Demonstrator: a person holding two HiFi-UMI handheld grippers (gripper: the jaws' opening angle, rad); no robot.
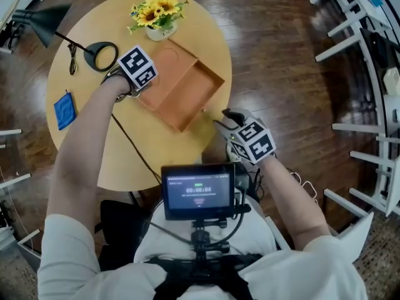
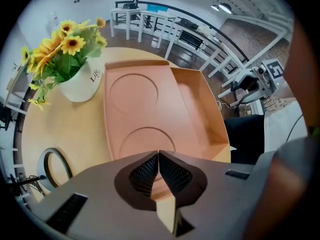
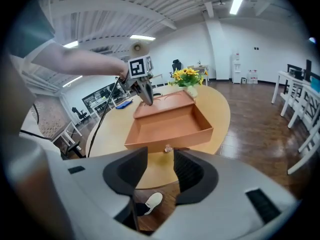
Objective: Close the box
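An orange box (image 1: 195, 97) lies open on the round wooden table (image 1: 94, 149), with its lid (image 1: 164, 64) folded back flat toward the flowers. My left gripper (image 1: 134, 89) points steeply down at the lid's left edge. Its jaws are shut (image 2: 159, 156), with a thin strip of the lid's rim pinched between them. The lid (image 2: 135, 114) and the empty box (image 2: 200, 109) stretch out ahead of it. My right gripper (image 1: 226, 119) hovers off the table's near right edge. It is open (image 3: 161, 161) with nothing between its fingers, and it faces the box's front wall (image 3: 170, 134).
A white pot of sunflowers (image 1: 157, 19) stands just behind the lid. A black desk lamp (image 1: 47, 20) with a ring base (image 1: 100, 55) and a blue item (image 1: 64, 110) sit at the table's left. A black cable (image 1: 131, 145) crosses the table. White racks (image 1: 369, 74) stand at the right.
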